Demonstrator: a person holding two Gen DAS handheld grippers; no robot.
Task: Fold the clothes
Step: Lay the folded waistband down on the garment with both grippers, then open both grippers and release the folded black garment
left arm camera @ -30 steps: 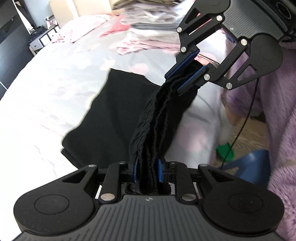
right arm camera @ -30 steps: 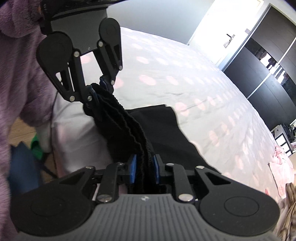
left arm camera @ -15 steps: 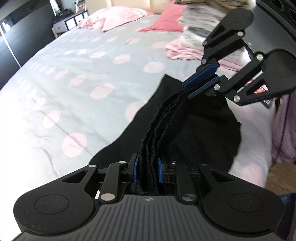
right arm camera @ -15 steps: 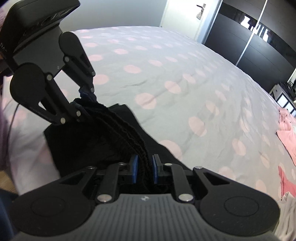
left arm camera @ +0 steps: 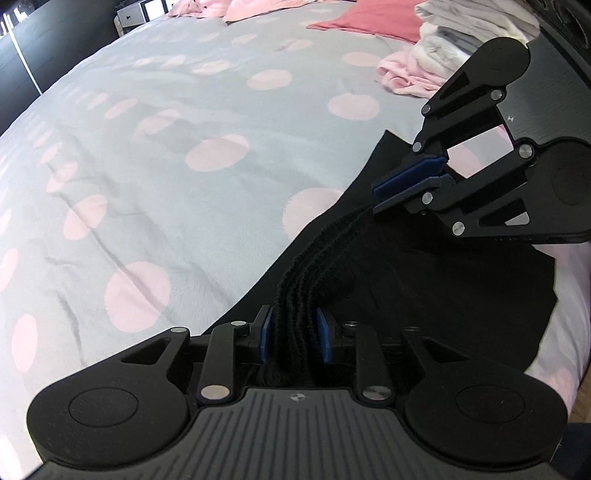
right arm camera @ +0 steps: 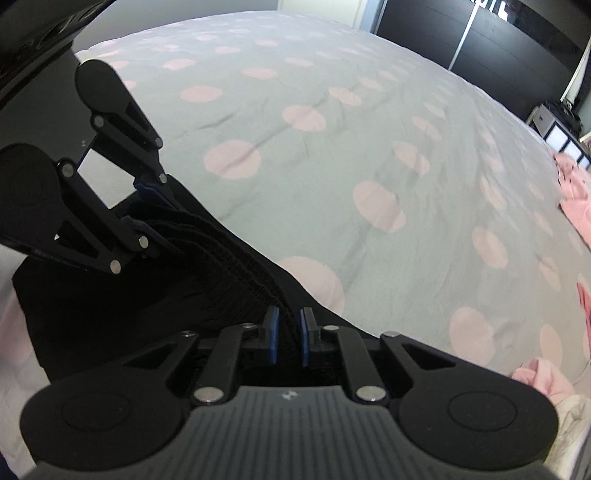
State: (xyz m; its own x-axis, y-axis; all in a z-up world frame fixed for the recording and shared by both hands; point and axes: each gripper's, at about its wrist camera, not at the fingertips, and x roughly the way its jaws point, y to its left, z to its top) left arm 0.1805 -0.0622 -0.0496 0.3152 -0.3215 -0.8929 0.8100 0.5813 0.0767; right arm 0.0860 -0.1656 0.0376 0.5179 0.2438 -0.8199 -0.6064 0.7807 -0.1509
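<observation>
A black garment (left arm camera: pixel 461 280) lies at the bed's near edge, its gathered elastic waistband (left arm camera: pixel 317 254) stretched between both grippers. My left gripper (left arm camera: pixel 293 334) is shut on one end of the band. My right gripper (left arm camera: pixel 406 184) is shut on the other end, ahead and to the right. In the right wrist view my right gripper (right arm camera: pixel 288 334) clamps the band (right arm camera: pixel 240 258), and my left gripper (right arm camera: pixel 147 206) holds it at the far left. The rest of the garment (right arm camera: pixel 110 295) hangs and spreads below the band.
The bed has a grey cover with pink dots (left arm camera: pixel 184 129). A stack of folded clothes (left arm camera: pixel 454 33) and pink garments (left arm camera: pixel 402 74) sit at the far right. More pink clothes (right arm camera: pixel 576 199) lie at the right edge. Dark wardrobes (right arm camera: pixel 480 33) stand beyond the bed.
Both grippers have swung the held waistband from beside the bed over onto it and lower. The garment now spreads flatter on the cover.
</observation>
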